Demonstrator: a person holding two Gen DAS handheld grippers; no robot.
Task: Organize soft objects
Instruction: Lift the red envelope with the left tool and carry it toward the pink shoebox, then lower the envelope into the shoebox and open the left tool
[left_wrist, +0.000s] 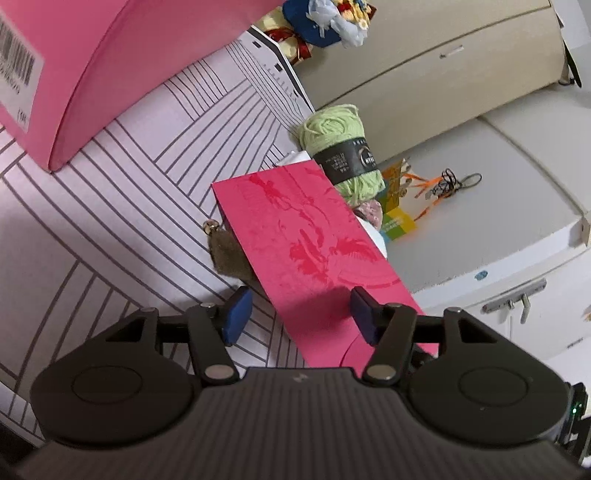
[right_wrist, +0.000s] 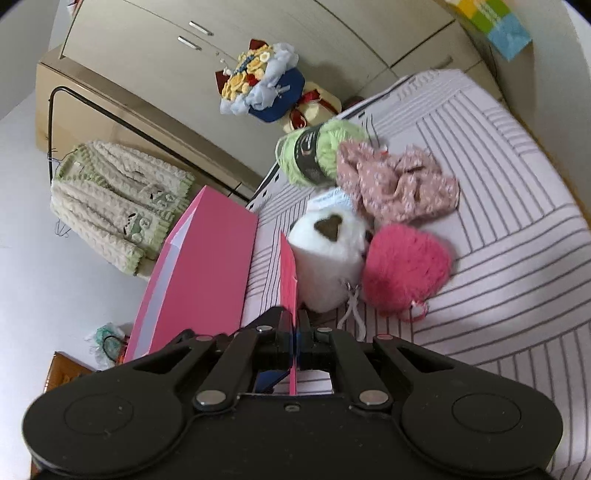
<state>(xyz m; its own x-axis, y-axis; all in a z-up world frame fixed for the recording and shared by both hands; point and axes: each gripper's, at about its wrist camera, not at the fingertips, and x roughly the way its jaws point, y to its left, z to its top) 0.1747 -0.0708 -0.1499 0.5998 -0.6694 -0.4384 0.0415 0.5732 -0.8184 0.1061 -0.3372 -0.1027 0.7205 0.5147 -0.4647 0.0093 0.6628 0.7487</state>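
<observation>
On the striped bed cover (right_wrist: 498, 229) lie a green yarn skein (right_wrist: 317, 151), a pink floral cloth (right_wrist: 395, 184), a white plush with a brown heart patch (right_wrist: 328, 258) and a fluffy pink heart pouch (right_wrist: 406, 269). My right gripper (right_wrist: 297, 321) is shut on a thin magenta card (right_wrist: 289, 273), held on edge beside the white plush. In the left wrist view the same card (left_wrist: 314, 251) lies flat across the view, hiding the plush except a brown furry bit (left_wrist: 229, 258); the yarn (left_wrist: 340, 147) sits behind it. My left gripper (left_wrist: 299, 314) is open over the card's near end.
A large pink box (right_wrist: 199, 273) stands on the bed to the left, also in the left wrist view (left_wrist: 92, 66). A crochet flower bouquet (right_wrist: 266, 85) sits at the bed's far edge. A knitted cardigan (right_wrist: 118, 203) hangs by the cabinets. A white cabinet top (left_wrist: 480, 206) holds small items.
</observation>
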